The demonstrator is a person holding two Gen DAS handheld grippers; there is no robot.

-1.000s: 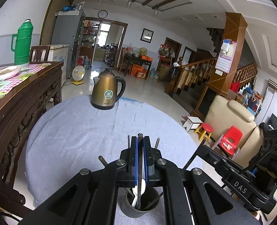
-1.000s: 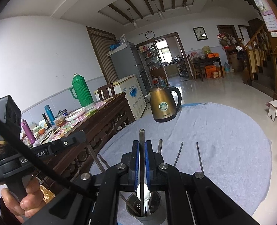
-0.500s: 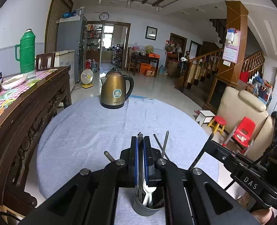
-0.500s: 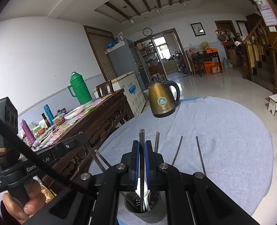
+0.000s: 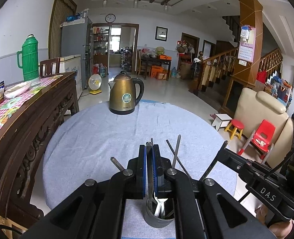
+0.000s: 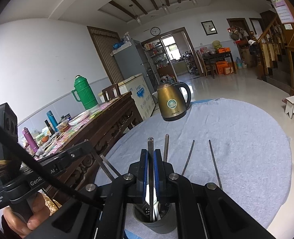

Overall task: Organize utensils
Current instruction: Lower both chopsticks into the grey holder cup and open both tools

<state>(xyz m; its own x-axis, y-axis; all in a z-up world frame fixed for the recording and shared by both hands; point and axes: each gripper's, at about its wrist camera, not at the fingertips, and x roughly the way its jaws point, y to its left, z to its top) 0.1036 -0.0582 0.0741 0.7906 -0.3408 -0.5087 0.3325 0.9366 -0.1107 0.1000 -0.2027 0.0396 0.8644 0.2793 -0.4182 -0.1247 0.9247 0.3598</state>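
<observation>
My left gripper [image 5: 149, 171] and right gripper [image 6: 151, 171] each have jaws closed on an upright metal utensil handle [image 5: 148, 149]; both long axes point straight down into the grey holder cup [image 6: 157, 224] on the near bench [image 5: 127, 135], directly beneath.
</observation>
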